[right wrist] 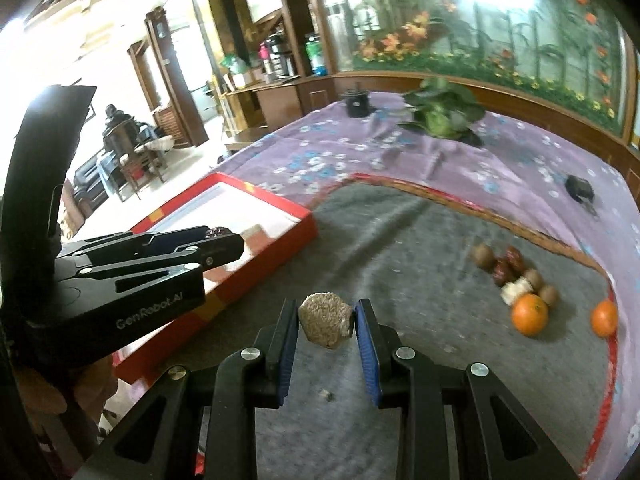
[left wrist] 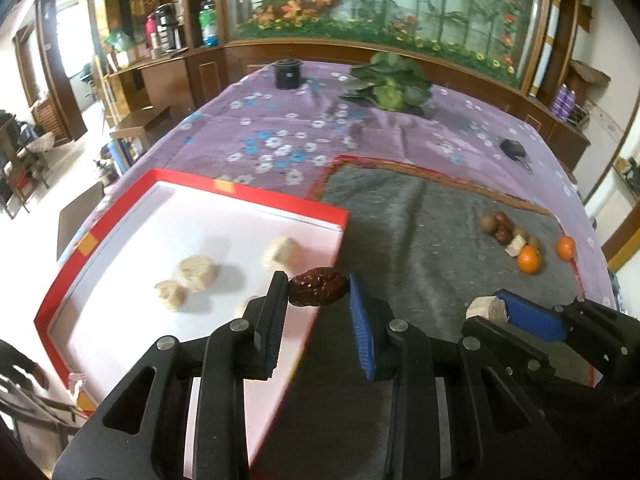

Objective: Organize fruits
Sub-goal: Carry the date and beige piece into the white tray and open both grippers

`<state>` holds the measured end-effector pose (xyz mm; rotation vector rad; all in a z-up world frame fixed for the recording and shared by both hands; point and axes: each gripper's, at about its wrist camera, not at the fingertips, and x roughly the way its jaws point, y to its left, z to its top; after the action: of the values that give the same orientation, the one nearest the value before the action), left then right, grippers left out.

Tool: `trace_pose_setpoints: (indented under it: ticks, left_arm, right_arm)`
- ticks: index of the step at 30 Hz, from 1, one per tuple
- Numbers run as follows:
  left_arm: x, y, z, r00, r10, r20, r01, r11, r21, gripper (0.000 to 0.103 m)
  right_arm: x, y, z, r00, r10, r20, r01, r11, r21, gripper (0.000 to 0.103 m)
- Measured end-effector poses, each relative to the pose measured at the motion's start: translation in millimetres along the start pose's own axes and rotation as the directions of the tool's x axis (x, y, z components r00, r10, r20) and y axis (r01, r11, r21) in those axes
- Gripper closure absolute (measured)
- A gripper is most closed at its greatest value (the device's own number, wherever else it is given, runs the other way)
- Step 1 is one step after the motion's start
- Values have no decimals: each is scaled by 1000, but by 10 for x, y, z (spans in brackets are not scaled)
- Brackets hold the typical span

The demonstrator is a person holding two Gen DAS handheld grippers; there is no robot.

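A: Room: wood-panelled, floral mural at the back. Surface [left wrist: 280, 128] under a purple flowered cloth, grey mat [left wrist: 420, 216] on top. Claws?

B: Left claw [left wrist: 318, 290] is clamped narrow on a dark red date [left wrist: 317, 291], held over the red box's near rim. Right claw [right wrist: 326, 322] is nearly closed on a beige puffed piece [right wrist: 326, 325], above the mat and just short of the box.

A: The box?

B: Red box [left wrist: 248, 196], white floor; several beige pieces [left wrist: 198, 272] already lie in it. Remaining pile [right wrist: 516, 280] sits well apart on the mat: dates, brown round fruits, two oranges [right wrist: 529, 314].

A: Risks?

B: The date is pinched only at its ends; my guess is that a jolt could roll it out, and it hangs right at the rim, so it might fall outside. The beige piece looks crumbly; a crumb [right wrist: 327, 396] lies on the mat below.

A: Obstructions?

B: The two claws are close side by side, so they could knock together over the box. The leafy greens [left wrist: 386, 84], black pot [left wrist: 287, 74] and small black object [left wrist: 514, 148] stand far off, clear of the path.
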<state>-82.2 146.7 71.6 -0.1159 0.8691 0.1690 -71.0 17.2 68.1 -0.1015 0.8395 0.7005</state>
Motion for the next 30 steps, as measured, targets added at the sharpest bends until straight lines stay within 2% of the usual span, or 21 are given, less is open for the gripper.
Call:
trace_pose_setpoints:
  ticks: [10,19,30]
  left_arm:
    - [-10,497,-33,998,57,-6,-57,995,-82,73]
    - [28,973,-92,993,113,-28,-116,978,-174,73]
    - [215,1319,-185,984,159,-79,-173,958,-229,73]
  right_arm:
    - [264,426,177,997,67,-35,-69,994,-79,75]
    - [526,733,296,990,111,-89,-123,982,-145,75]
    - [901,1130,317,966,182,-181,-219,953,-210,75]
